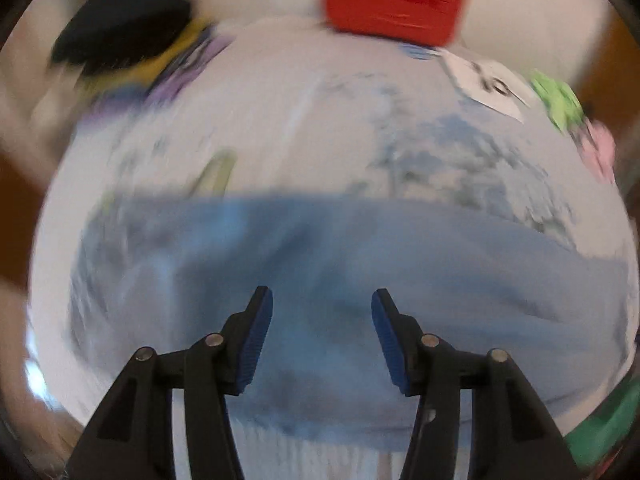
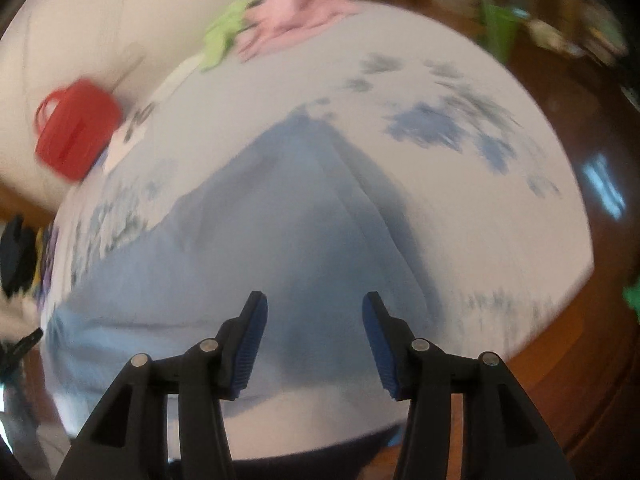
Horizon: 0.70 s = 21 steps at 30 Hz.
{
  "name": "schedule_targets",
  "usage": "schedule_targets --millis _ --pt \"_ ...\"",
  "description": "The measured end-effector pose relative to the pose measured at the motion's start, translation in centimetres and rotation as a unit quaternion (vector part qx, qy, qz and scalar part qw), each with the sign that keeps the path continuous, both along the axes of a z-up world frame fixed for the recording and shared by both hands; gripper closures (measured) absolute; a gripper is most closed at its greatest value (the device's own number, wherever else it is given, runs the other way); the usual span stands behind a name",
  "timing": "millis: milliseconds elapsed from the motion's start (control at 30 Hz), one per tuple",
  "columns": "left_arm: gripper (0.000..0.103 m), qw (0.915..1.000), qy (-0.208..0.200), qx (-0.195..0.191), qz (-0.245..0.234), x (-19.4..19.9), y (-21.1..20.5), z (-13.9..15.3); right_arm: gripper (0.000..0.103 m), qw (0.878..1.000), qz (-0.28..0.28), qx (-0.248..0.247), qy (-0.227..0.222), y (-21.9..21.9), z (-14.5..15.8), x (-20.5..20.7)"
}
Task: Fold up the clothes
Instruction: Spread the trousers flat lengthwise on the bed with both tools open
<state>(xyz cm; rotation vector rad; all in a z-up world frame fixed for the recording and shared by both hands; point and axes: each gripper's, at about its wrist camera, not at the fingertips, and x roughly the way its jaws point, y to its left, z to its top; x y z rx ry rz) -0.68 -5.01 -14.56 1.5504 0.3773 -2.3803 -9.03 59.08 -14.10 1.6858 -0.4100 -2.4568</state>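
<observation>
Both grippers hang over the blue garment with their jaws spread and nothing between them. In the left wrist view the left gripper (image 1: 322, 300) sits at bottom centre, and the blue garment (image 1: 340, 264) fills the lower half of the frame right ahead of it, its far edge running as a nearly straight line from left to right across the middle. So from my left side the cloth's long axis lies crosswise to the fingers.

In the right wrist view the right gripper (image 2: 314, 304) is also at bottom centre, but the garment (image 2: 288, 216) reads differently: it rises to a peak in the upper middle of the frame, with a raised crease running down from that peak toward the right finger. That crease looks to me like the closest thing to pinch, and the right gripper seems the nearer one to it (both frames are badly smeared, so I can't tell whether either finger touches cloth).

Under it all is a pale patterned tablecloth (image 2: 460, 208). A red basket (image 1: 394, 0) stands at the top of the left view, dark clothes (image 1: 124, 24) at upper left, a white printed piece (image 1: 486, 80) and green cloth (image 1: 558, 100) at upper right; pink cloth (image 2: 298, 12) sits at the top of the right view. All lie well apart from the garment, so I judge nothing blocks a fold.
</observation>
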Motion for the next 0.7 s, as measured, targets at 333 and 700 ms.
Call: schedule_targets --millis 333,700 --pt "0.052 0.9966 -0.040 -0.014 0.070 3.7 10.7 -6.1 0.054 0.976 0.218 -0.008 -0.018 -1.4 -2.0 -6.2" --pt "0.009 0.9744 -0.019 -0.030 0.222 6.9 11.6 -6.7 0.041 0.943 0.328 0.050 -0.014 -5.7 -2.3 -11.9"
